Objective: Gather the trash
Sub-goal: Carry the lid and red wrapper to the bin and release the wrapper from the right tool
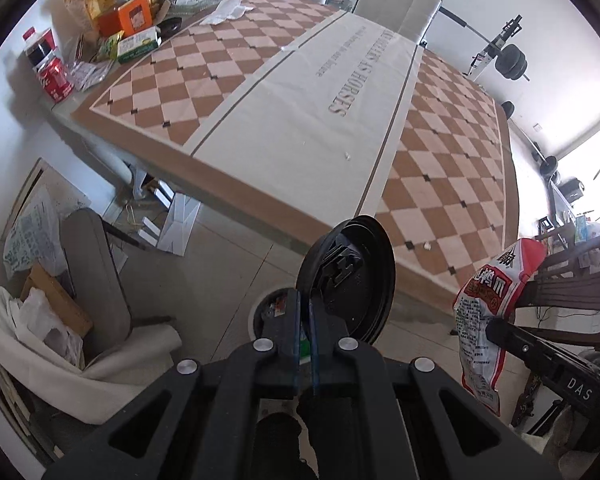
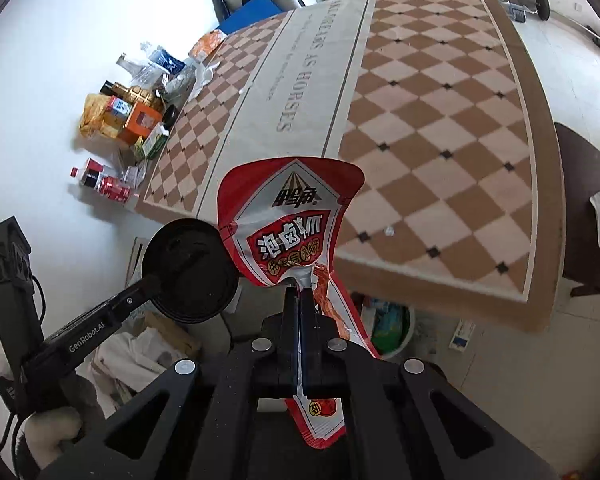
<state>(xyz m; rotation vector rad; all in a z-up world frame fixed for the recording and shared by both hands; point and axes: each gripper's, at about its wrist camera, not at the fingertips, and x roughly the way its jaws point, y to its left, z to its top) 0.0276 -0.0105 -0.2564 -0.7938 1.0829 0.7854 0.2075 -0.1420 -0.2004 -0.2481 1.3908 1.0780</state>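
My left gripper (image 1: 305, 304) is shut on the rim of a round black plastic lid (image 1: 354, 276), held in the air off the near edge of the checkered table (image 1: 440, 168). The lid also shows in the right wrist view (image 2: 188, 272). My right gripper (image 2: 300, 300) is shut on a red and white snack wrapper (image 2: 290, 220), which hangs over the table's near edge; it also shows in the left wrist view (image 1: 488, 312). A white waste bin (image 1: 272, 308) stands on the floor below the lid, and shows in the right wrist view (image 2: 392, 328).
A pile of boxes, bags and bottles (image 1: 116, 20) sits at the table's far left end, with a red can (image 1: 56, 78). Small white scraps (image 1: 346, 156) lie on the cloth. A chair with papers (image 1: 60, 312) stands left; a dark wooden chair (image 1: 572, 280) right.
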